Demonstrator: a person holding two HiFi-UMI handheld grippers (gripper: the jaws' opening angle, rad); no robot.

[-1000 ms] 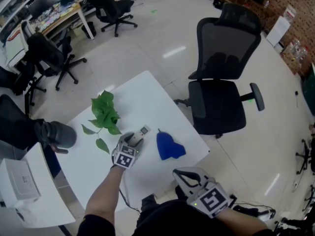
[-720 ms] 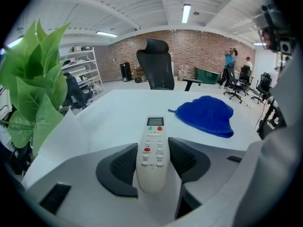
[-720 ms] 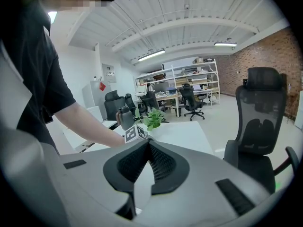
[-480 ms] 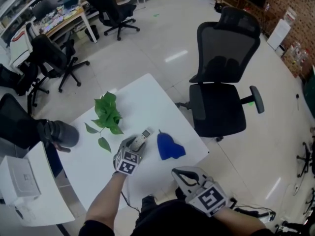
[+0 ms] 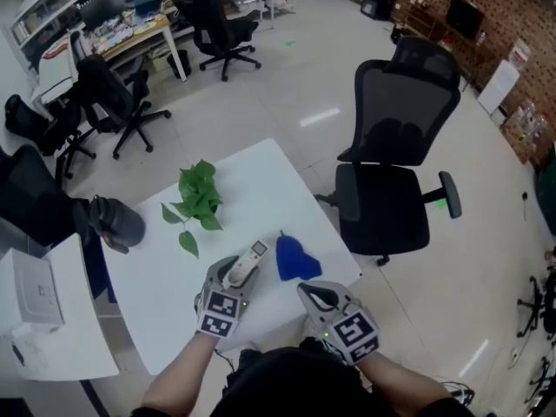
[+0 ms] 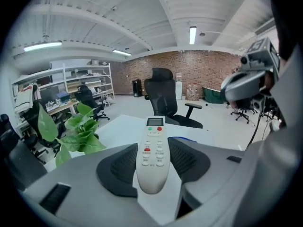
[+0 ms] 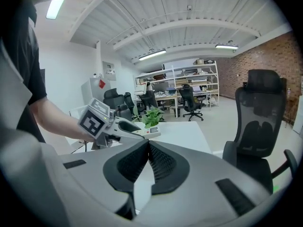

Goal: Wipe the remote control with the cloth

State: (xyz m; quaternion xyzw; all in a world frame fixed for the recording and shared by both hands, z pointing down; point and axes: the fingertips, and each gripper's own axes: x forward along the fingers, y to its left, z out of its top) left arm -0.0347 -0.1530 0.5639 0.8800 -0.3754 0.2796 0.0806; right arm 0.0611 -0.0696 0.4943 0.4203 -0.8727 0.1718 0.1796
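Table [image 5: 252,181]: white, rectangular, set corner-on to the person; it bears the plant and the cloth; its near edge lies under both grippers.
Office chair [image 5: 395,146]: black, mesh back, two armrests; stands on the pale floor just beside the table's far right edge, seat turned toward the table.
Background chairs [image 5: 217,20]: several black ones on castors, well apart from the table, near the cluttered desks at the far left.
Plant [image 5: 201,200]: green leafy sprig on the table's left half; one leaf hangs toward the near side; well apart from the cloth.
Left gripper [image 5: 236,272]: held over the near part of the table, pointing away from the person; marker cube faces up; jaws partly spread and pinching the remote control by its lower half, a dark pad on each long side.
Right gripper [image 5: 314,295]: at the near right corner of the table, just short of the cloth; jaws pressed together, pads touching, nothing between them.
Cloth [image 5: 294,259]: blue, bunched into a lump, lying on the table near its right edge, between the two grippers' tips.
Remote control [image 6: 152,150]: white, slim, buttons up, small display at the far end; carried clear of the tabletop; its far end sits just left of the cloth.
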